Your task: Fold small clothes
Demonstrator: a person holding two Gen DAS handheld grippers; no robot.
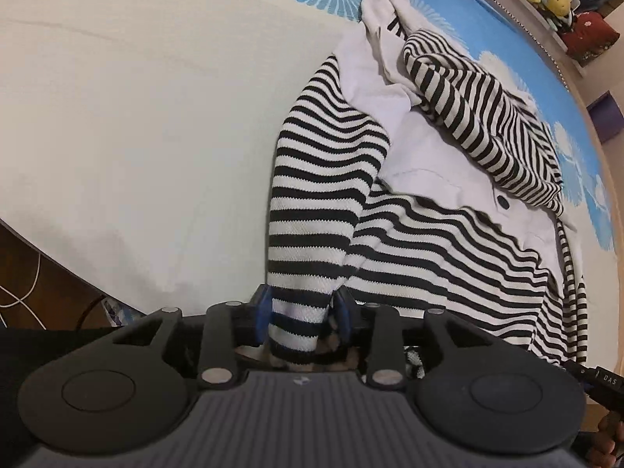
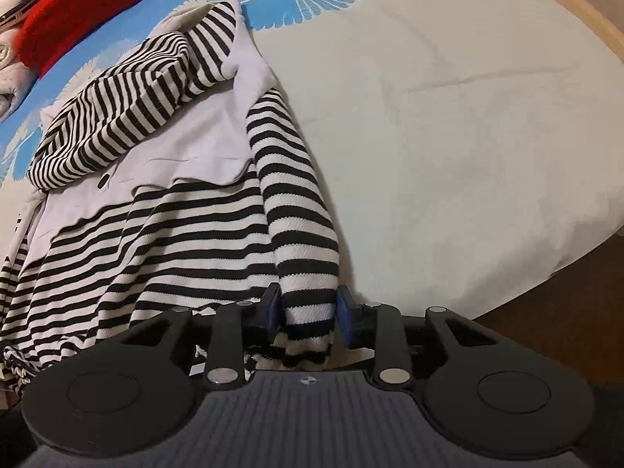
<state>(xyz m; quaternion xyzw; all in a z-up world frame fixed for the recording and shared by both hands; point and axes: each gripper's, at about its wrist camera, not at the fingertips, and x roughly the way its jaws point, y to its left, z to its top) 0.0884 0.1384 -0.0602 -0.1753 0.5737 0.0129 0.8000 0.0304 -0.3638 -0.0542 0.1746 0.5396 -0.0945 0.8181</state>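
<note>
A smooth cream bedsheet with blue fan-shaped prints (image 1: 136, 117) (image 2: 448, 136) spreads under everything. On it, toward the printed end, lies the black-and-white striped knit top with a plain white woven panel (image 1: 448, 234) (image 2: 163, 210), rumpled, its ribbed body spread flat and a narrower-striped part bunched over the white panel. One coarse-knit sleeve (image 1: 312, 210) runs from the top to the left gripper (image 1: 300, 314), whose blue pads pinch its cuff. The other sleeve (image 2: 296, 210) runs likewise to the right gripper (image 2: 310, 310), clamped on that cuff. Beyond the top, a fuzzy red bundle (image 2: 85, 7) sits by the sheet's blue edge.
</note>
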